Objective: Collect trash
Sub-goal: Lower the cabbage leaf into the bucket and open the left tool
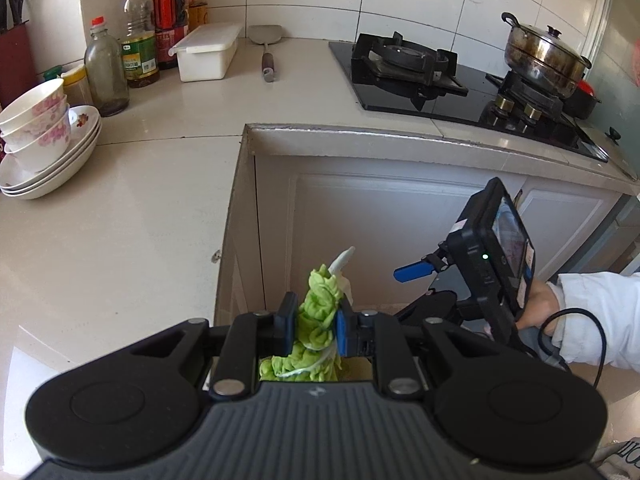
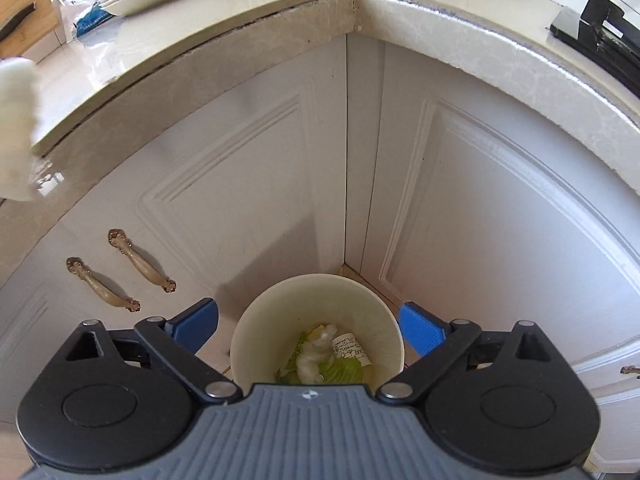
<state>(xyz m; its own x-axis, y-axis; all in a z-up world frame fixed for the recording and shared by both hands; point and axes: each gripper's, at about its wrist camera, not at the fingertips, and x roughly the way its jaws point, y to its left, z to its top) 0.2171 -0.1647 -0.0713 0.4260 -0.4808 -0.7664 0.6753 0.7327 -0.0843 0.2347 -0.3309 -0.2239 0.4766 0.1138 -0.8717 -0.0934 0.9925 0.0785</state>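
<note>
My left gripper (image 1: 314,328) is shut on a green cabbage leaf (image 1: 320,312) with a white stalk, held just past the inner corner of the beige countertop (image 1: 120,220). In the left wrist view my right gripper (image 1: 414,271) shows lower right, with only one blue finger visible and a hand in a white sleeve on its grip. In the right wrist view my right gripper (image 2: 310,330) stands open above a cream trash bin (image 2: 320,300) on the floor in the cabinet corner. Inside the bin lie green leaf scraps (image 2: 344,370), a white wad (image 2: 316,350) and a printed paper slip (image 2: 352,350). Nothing is between the right fingers.
Stacked bowls and plates (image 1: 44,144), oil and sauce bottles (image 1: 138,40), a white lidded box (image 1: 206,52) and a spatula (image 1: 266,46) stand on the counter. A gas hob (image 1: 440,80) carries a steel pot (image 1: 544,54). White cabinet doors (image 2: 240,184) with brass handles (image 2: 140,260) flank the bin.
</note>
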